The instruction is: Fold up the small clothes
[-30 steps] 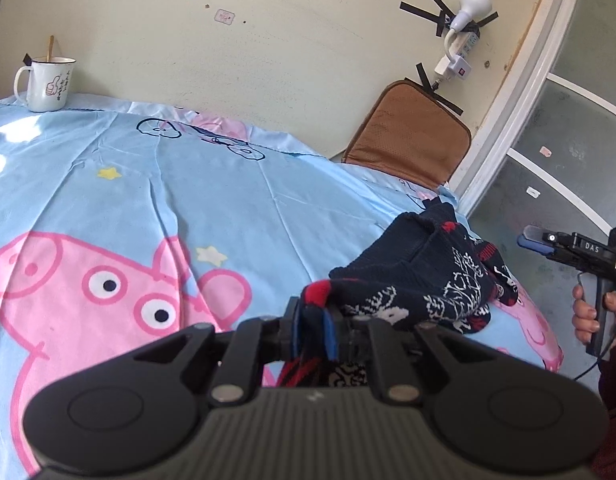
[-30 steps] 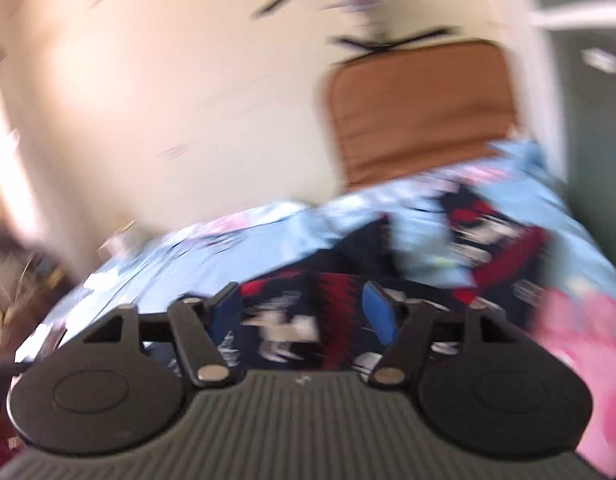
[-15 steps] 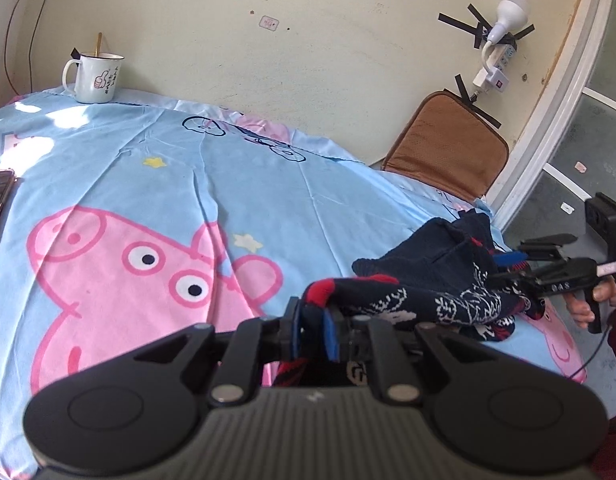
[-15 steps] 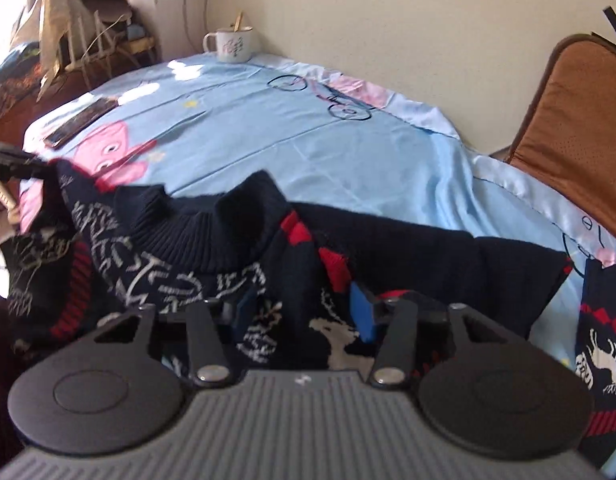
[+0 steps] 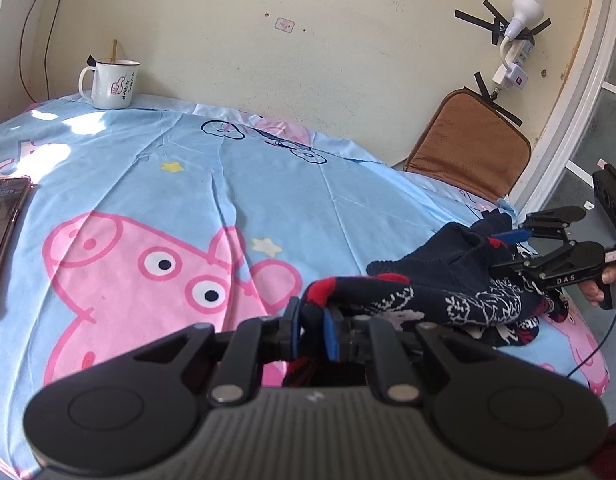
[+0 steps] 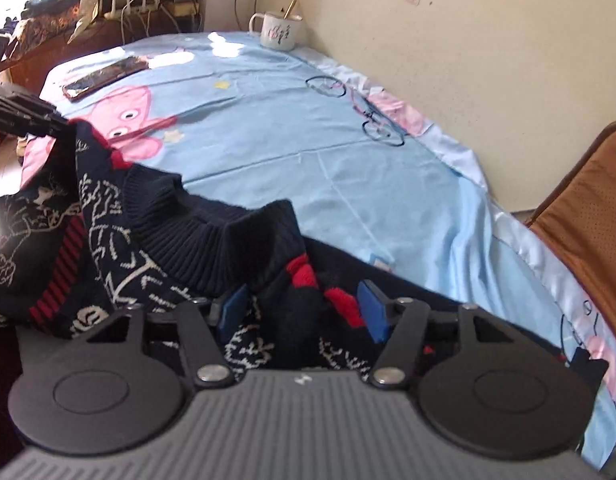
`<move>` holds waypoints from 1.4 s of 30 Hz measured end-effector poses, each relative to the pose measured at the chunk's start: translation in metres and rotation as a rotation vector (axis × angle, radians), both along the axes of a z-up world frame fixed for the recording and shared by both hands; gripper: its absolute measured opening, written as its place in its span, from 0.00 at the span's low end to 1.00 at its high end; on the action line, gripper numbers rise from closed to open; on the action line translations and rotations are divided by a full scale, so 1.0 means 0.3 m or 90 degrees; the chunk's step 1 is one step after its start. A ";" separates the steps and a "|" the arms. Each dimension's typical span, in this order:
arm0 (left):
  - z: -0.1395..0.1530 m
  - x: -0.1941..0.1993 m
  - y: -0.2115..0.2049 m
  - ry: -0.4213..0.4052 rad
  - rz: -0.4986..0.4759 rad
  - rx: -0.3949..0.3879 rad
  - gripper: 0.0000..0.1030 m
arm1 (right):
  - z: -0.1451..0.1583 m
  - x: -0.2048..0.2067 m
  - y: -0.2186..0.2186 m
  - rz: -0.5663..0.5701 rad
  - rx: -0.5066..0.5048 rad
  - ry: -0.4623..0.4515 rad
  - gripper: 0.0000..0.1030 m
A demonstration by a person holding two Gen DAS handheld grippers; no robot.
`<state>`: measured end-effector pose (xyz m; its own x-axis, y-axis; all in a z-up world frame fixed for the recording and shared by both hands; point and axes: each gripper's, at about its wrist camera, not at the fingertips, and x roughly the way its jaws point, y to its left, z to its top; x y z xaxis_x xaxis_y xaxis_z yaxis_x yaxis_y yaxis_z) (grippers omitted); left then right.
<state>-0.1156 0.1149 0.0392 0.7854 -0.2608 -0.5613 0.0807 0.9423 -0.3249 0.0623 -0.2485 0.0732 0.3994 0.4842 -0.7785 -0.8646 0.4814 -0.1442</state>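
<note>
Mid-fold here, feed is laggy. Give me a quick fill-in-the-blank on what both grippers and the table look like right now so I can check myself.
1. The left gripper is shut on the dark patterned ____.
2. The right gripper has its jaws ____ around a fold of the sweater.
3. The white mug stands by the ____.
4. The phone lies flat on the blue ____.

Missing words: sweater; open; wall; sheet
</note>
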 end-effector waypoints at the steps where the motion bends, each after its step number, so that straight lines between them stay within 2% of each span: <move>1: 0.008 -0.003 0.000 -0.009 0.004 0.004 0.11 | -0.003 -0.027 -0.003 0.003 -0.012 -0.023 0.40; 2: 0.017 -0.004 -0.002 -0.017 0.008 0.010 0.11 | -0.004 -0.049 -0.008 0.002 -0.015 -0.039 0.22; 4: 0.048 0.002 -0.009 -0.042 0.012 0.032 0.10 | 0.002 -0.105 -0.026 -0.033 0.002 -0.062 0.12; 6: 0.102 0.016 -0.011 -0.079 0.007 0.044 0.10 | -0.002 -0.176 -0.031 -0.062 0.003 -0.132 0.11; 9: 0.222 0.043 -0.035 -0.146 -0.001 0.075 0.10 | 0.038 -0.261 -0.008 -0.131 -0.005 -0.290 0.11; 12: 0.387 0.043 -0.085 -0.248 -0.010 0.135 0.10 | 0.189 -0.296 -0.030 -0.217 0.058 -0.441 0.10; 16: 0.639 0.012 -0.172 -0.395 0.006 0.213 0.10 | 0.446 -0.339 -0.084 -0.304 0.173 -0.582 0.10; 19: 0.814 -0.053 -0.237 -0.524 0.046 0.271 0.10 | 0.604 -0.391 -0.100 -0.331 0.233 -0.683 0.10; 23: 1.007 -0.122 -0.292 -0.624 0.084 0.287 0.10 | 0.753 -0.449 -0.104 -0.346 0.276 -0.784 0.10; 28: 1.129 -0.179 -0.339 -0.703 0.141 0.318 0.10 | 0.900 -0.481 -0.109 -0.341 0.321 -0.847 0.10; 31: 1.159 -0.196 -0.340 -0.710 0.159 0.318 0.10 | 0.957 -0.521 -0.102 -0.334 0.330 -0.869 0.10; 34: 1.144 -0.179 -0.332 -0.696 0.172 0.325 0.10 | 0.977 -0.537 -0.088 -0.324 0.338 -0.849 0.10; 36: 1.108 -0.131 -0.330 -0.667 0.178 0.338 0.10 | 0.956 -0.522 -0.073 -0.315 0.334 -0.827 0.10; 39: 1.000 -0.004 -0.324 -0.577 0.176 0.370 0.10 | 0.868 -0.438 -0.025 -0.312 0.300 -0.771 0.10; 42: 0.838 0.208 -0.297 -0.442 0.168 0.372 0.11 | 0.715 -0.267 0.026 -0.314 0.253 -0.686 0.11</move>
<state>-0.0531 0.0259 0.2905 0.9868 0.1475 0.0676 -0.1597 0.9562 0.2454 -0.0177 -0.2407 0.2876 0.9477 0.2276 0.2237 -0.1115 0.8930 -0.4361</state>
